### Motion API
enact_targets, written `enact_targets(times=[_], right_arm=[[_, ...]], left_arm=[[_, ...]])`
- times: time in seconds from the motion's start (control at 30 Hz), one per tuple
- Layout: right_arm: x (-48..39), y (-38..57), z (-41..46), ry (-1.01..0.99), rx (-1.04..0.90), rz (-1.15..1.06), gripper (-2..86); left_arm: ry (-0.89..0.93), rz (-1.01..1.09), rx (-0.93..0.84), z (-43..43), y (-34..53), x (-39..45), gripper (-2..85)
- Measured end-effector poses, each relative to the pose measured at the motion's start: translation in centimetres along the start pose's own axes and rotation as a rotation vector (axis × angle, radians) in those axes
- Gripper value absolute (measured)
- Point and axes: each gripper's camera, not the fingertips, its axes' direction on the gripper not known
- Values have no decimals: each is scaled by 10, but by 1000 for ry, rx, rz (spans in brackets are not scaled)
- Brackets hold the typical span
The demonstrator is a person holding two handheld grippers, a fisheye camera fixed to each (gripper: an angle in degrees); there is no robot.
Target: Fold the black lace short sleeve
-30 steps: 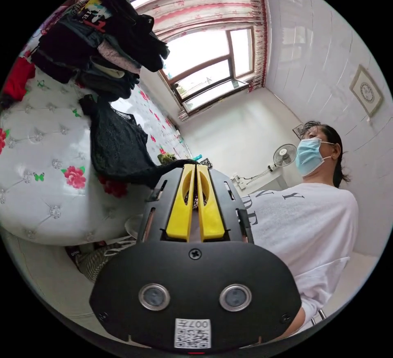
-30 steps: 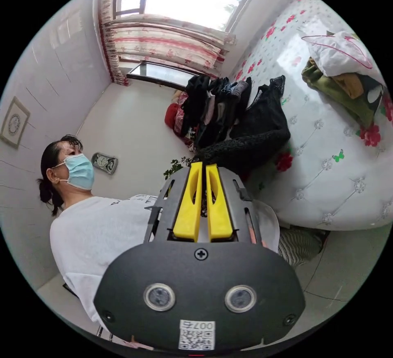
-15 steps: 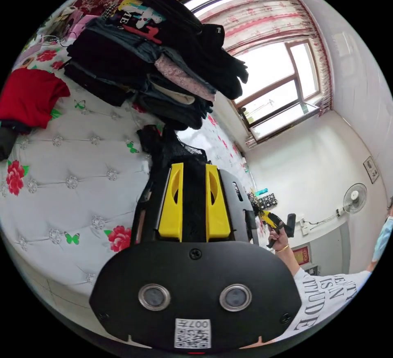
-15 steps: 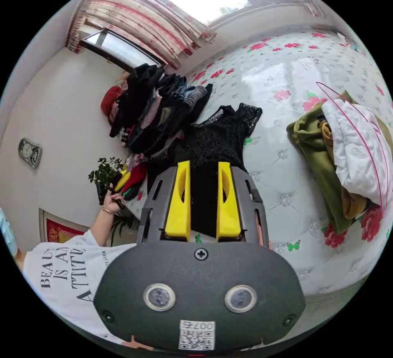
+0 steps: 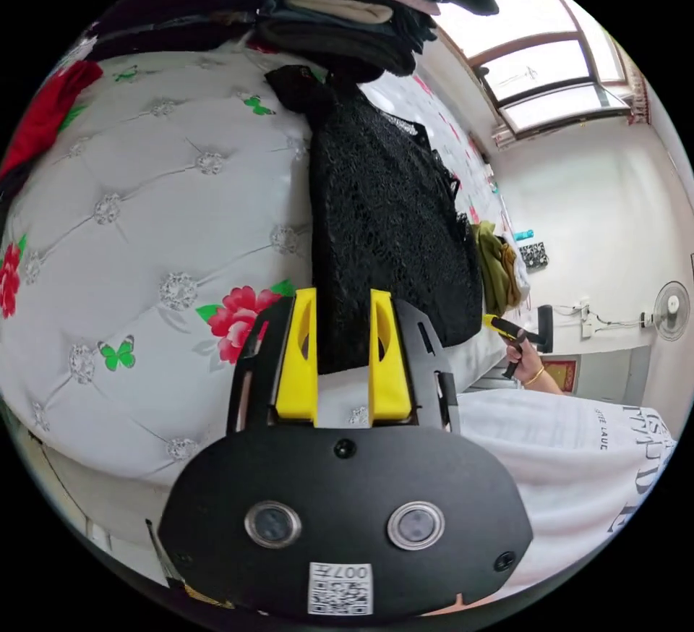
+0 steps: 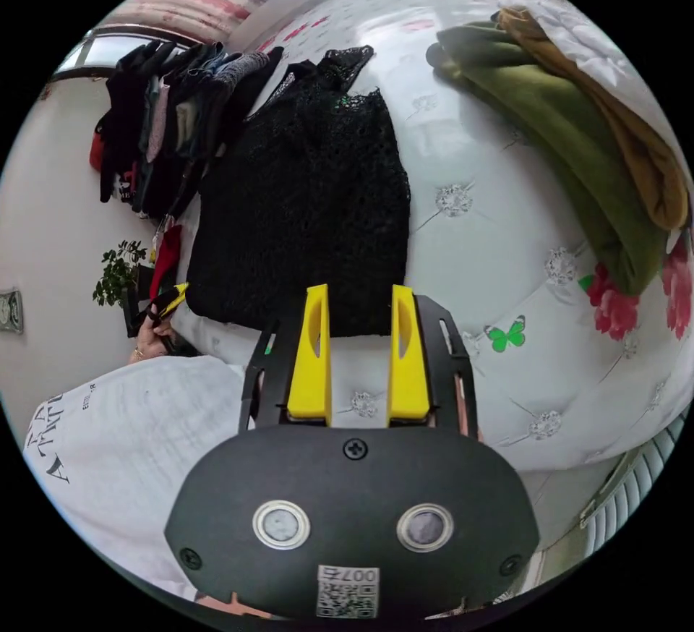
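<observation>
**Lace top spread on the bed, both grippers open**

Lying flat on the white tufted bed [image 5: 130, 227], the black lace top [image 5: 390, 227] stretched away from the left gripper [image 5: 344, 299] in the left gripper view. That gripper's yellow jaws stood apart, with the top's near hem showing between them; whether they touched the cloth could not be told. A stack of dark folded clothes [image 5: 340, 10] sat just past the top's far end, and a red garment [image 5: 43, 111] lay at the bed's edge. The other gripper [image 5: 517, 332], held in a hand [image 5: 524, 357], hung by the top's far corner. A green pile [image 5: 495, 267] lay beyond the top.

In the right gripper view, the right gripper [image 6: 358, 296] was open too, its jaws parted over the top's [image 6: 303, 205] near hem, gripping nothing visibly. The dark stack [image 6: 173, 126] lay beside the top's upper end. Well apart on the bed [image 6: 491, 263] lay a green garment [image 6: 564, 147] with a mustard one [image 6: 614, 126] on it. The left gripper [image 6: 163, 303] showed by the top's corner.
</observation>
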Motion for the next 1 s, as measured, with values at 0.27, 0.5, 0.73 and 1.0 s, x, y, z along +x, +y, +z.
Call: enact_targets(times=[0.27, 0.5, 0.73, 1.0], right_arm=[[-10, 27, -55, -115, 86, -142, 4], [16, 77, -80, -259, 99, -123, -1], [16, 124, -122, -408, 154, -179, -2], [57, 88, -134, -630, 165, -98, 0]], left_arm=[[160, 117, 5, -41, 33, 2, -6], [318, 24, 94, -92, 107, -26, -8], [375, 129, 102, -143, 120, 1, -8], [567, -39, 216, -163, 55, -50, -8]])
